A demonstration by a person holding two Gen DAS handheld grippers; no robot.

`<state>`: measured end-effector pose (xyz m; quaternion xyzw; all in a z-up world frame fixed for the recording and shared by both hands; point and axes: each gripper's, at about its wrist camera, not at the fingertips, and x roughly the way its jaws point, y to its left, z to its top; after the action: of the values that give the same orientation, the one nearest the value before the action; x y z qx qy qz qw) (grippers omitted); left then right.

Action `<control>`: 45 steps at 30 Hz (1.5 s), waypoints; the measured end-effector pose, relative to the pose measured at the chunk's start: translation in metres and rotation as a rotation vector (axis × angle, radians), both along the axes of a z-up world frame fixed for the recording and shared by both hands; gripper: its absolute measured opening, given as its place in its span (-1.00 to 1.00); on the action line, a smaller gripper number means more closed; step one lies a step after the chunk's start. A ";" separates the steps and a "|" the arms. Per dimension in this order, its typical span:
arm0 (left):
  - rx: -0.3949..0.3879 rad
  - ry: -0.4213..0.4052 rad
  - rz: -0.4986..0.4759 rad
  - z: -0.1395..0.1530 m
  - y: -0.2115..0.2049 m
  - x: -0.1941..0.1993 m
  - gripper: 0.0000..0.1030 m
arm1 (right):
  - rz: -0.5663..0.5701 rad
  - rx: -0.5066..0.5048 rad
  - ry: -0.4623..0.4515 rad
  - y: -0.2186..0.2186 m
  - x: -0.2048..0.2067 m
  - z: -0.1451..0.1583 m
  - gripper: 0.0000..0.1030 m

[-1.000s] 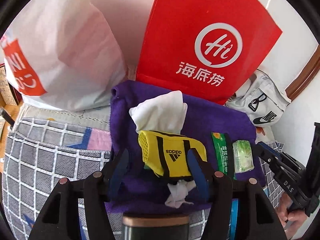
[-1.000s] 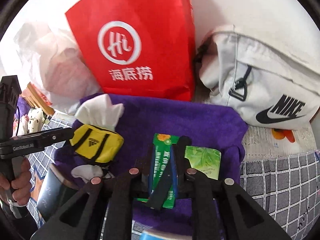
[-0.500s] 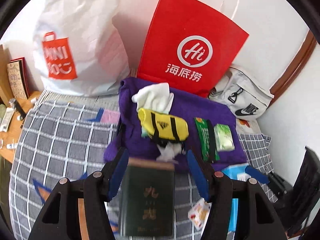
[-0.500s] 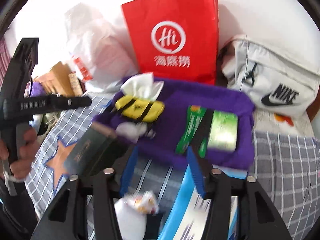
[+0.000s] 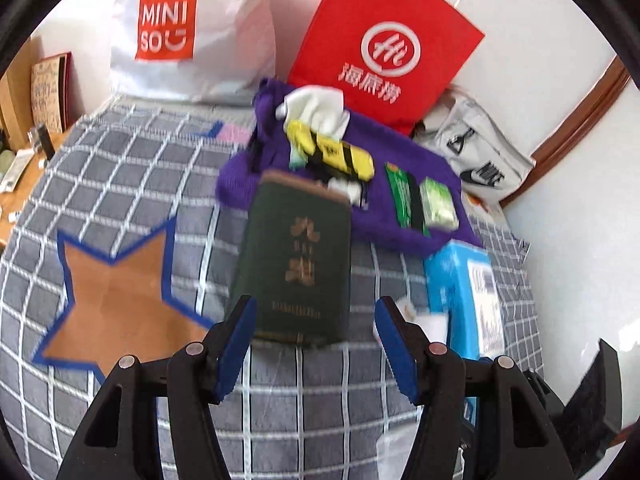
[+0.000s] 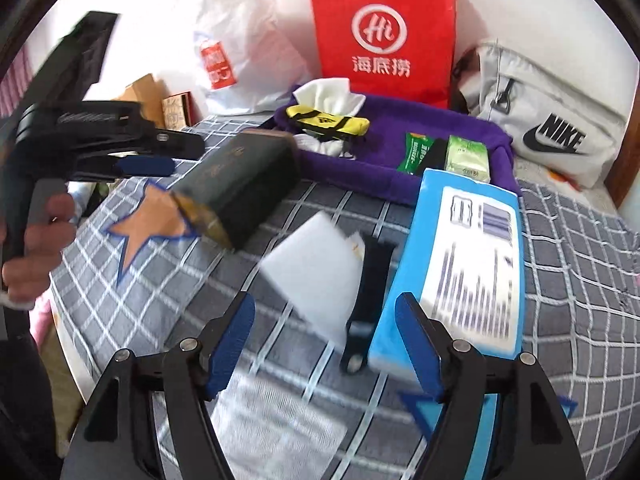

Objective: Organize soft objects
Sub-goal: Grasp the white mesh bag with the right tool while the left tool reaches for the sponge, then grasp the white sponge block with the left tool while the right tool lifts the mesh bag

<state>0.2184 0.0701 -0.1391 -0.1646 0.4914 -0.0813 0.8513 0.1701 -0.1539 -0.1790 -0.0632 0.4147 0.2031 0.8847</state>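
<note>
Checked bedspread (image 5: 132, 184), 2 bags, 1 towel (image 5: 404, 168) — 2 grippers wide.

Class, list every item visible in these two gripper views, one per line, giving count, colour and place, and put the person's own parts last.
purple cloth: 1, purple, on bed before the bags
yellow pouch: 1, yellow and black, on cloth, left part
white tissue: 1, white, behind pouch
green packets: 2, green, on cloth, right part
dark green box: 1, dark green, on quilt before the cloth
blue pack: 1, blue and white, on quilt, right
red bag: 1, red, against wall
Miniso bag: 1, white, left of red bag
Nike bag: 1, grey-white, right
quilt: 1, grey checked
left gripper: 1, black and blue, open
right gripper: 1, black and blue, open
hand: 1, holding left gripper's handle
</note>
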 end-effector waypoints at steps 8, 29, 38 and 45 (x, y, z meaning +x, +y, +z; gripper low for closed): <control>-0.006 0.010 0.004 -0.005 -0.003 -0.028 0.15 | -0.110 0.082 0.188 -0.019 -0.037 -0.038 0.43; -0.010 0.015 0.000 -0.009 -0.008 -0.071 0.15 | -0.168 -0.067 0.045 0.013 -0.074 -0.058 0.14; -0.034 -0.013 -0.123 -0.010 -0.062 -0.063 0.12 | -0.185 0.053 0.089 -0.036 -0.068 -0.051 -0.87; -0.065 -0.039 -0.140 -0.015 -0.092 -0.048 -0.14 | -0.251 0.081 0.081 -0.082 -0.064 -0.047 -0.87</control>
<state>0.1707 -0.0223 -0.1540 -0.1557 0.4820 -0.1597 0.8473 0.1063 -0.2357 -0.2261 0.0333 0.4464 0.1097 0.8874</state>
